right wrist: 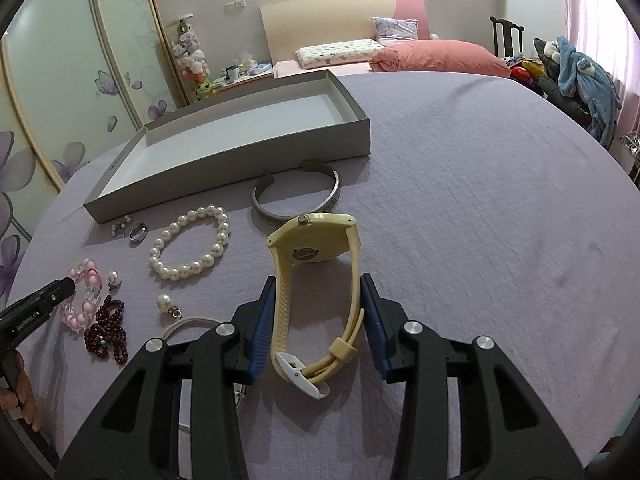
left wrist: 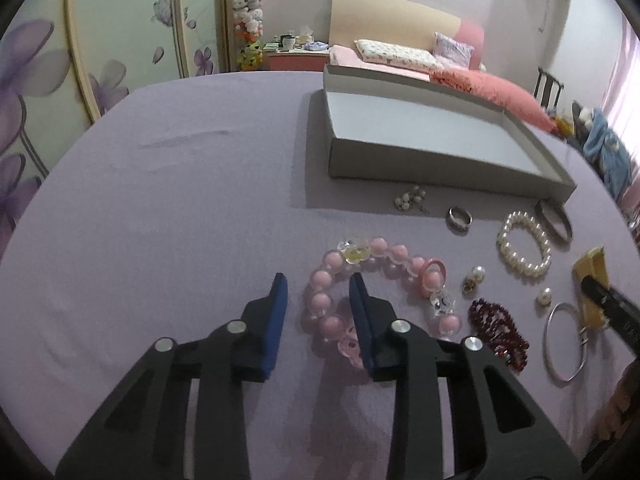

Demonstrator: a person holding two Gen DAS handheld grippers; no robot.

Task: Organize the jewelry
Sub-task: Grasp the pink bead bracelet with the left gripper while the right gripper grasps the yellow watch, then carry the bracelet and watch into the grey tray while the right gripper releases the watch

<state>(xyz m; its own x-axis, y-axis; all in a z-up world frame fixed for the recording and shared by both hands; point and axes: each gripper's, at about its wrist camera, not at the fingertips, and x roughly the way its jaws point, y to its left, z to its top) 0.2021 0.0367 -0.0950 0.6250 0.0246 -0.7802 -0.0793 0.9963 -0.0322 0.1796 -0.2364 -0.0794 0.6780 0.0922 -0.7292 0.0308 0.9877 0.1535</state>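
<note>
Right wrist: bare-floored grey tray (right wrist: pixel 224 168)

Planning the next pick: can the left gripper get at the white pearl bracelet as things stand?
Probably not directly. The left gripper straddles the pink bead bracelet, and a pearl earring lies between it and the white pearl bracelet. Nothing covers the pearls from above.
</note>
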